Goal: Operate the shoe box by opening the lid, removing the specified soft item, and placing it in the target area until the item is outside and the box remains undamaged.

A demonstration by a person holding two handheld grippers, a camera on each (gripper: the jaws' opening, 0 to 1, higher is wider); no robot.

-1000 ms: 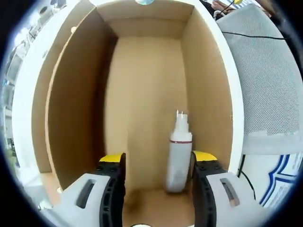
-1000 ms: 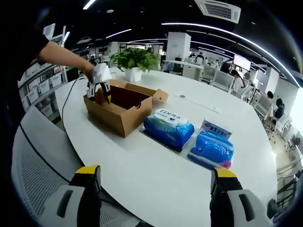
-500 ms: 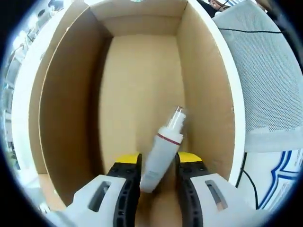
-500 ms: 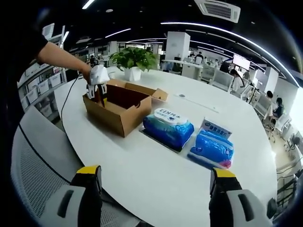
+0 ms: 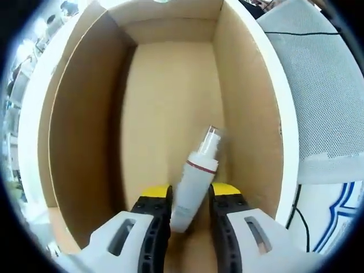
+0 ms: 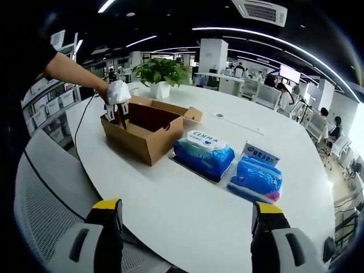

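I look into the open brown shoe box (image 5: 85, 114) in the left gripper view. A white bottle (image 5: 196, 179) with a thin red ring and a clear cap tilts up to the right off the box floor. My left gripper (image 5: 190, 196) is shut on its lower body, yellow-tipped jaws pressed to both sides. In the right gripper view the shoe box (image 6: 145, 136) sits at the far left of the white table (image 6: 227, 122), and the left gripper (image 6: 116, 102), held by a person's hand, reaches into its left end. My right gripper (image 6: 185, 213) hangs open over the table's near edge.
Two blue wet-wipe packs (image 6: 203, 153) (image 6: 256, 177) lie right of the box. A potted plant (image 6: 161, 73) stands behind it. A grey mesh chair (image 6: 45, 205) is at the near left and beside the box (image 5: 318, 85). People sit at desks far right.
A second ago the left jaws were open around the upright bottle. They have shut on it, and it now tilts to the right. The right gripper has stayed still.
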